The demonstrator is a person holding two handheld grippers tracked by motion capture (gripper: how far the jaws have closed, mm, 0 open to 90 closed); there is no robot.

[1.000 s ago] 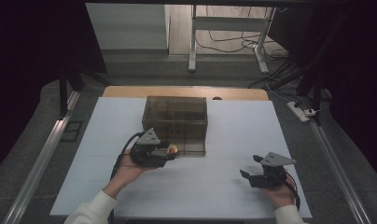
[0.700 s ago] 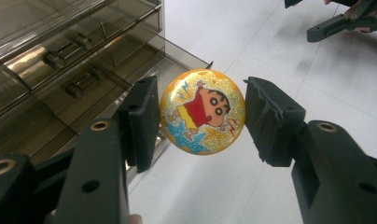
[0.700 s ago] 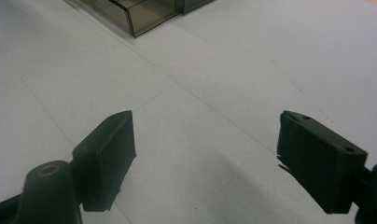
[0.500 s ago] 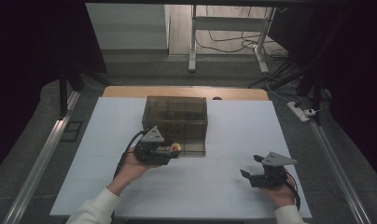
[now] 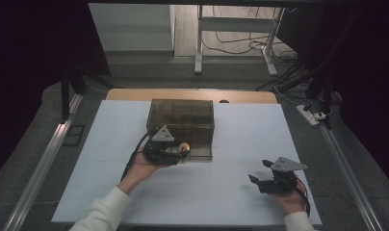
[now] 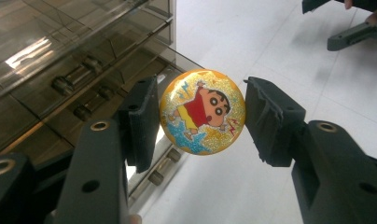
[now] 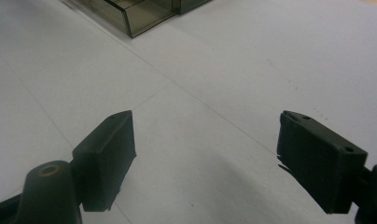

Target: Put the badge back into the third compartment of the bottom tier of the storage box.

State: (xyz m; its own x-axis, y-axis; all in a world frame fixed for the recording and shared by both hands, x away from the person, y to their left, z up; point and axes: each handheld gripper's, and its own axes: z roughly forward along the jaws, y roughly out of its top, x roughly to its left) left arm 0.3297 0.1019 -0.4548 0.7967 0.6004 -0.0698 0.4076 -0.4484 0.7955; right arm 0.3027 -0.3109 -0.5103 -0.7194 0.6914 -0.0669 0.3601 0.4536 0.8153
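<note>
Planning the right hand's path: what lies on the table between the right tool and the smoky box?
Nothing: in the high view, bare white table separates the right tool from the box.

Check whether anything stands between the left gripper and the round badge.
Nothing visible does. The badge sits right between the left gripper jaws, touching one and a thin gap from the other, beside the smoky plastic box.
</note>
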